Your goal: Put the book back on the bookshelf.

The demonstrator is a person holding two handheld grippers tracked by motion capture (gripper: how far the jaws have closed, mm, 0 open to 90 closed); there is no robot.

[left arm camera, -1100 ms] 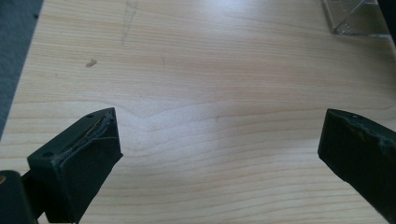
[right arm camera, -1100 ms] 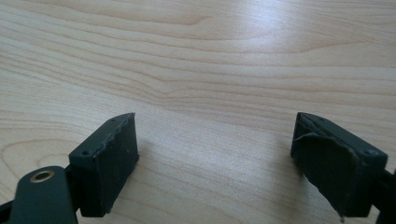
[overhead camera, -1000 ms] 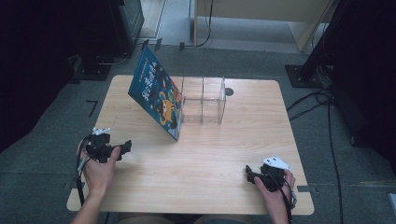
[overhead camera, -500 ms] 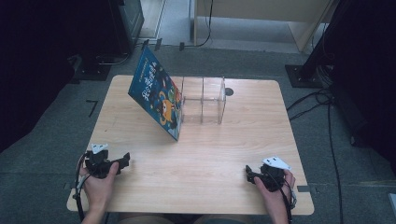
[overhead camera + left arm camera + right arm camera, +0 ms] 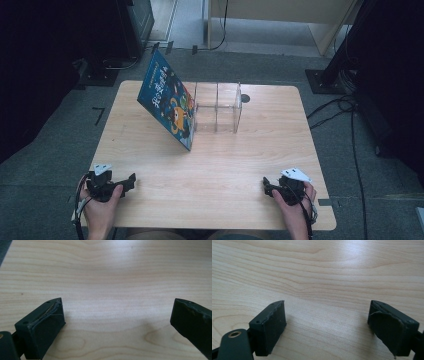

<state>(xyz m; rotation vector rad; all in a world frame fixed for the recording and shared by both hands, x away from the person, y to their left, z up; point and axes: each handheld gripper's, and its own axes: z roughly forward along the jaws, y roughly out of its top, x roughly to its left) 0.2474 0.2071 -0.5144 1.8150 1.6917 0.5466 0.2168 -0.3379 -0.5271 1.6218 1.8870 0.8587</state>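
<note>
1. A blue picture book (image 5: 170, 107) leans tilted against a clear box (image 5: 218, 107) at the table's (image 5: 215, 165) far side.
2. Left gripper (image 5: 131, 180) and right gripper (image 5: 265, 185) rest near the front edge; their own views show jaws spread over bare wood.

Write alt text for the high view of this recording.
A person's two hands rest at the near edge of a wooden table, each holding a black gripper: left gripper, right gripper. Farther back, a blue picture book leans tilted against a clear box with compartments. The floor around is grey, with cables at right.
</note>
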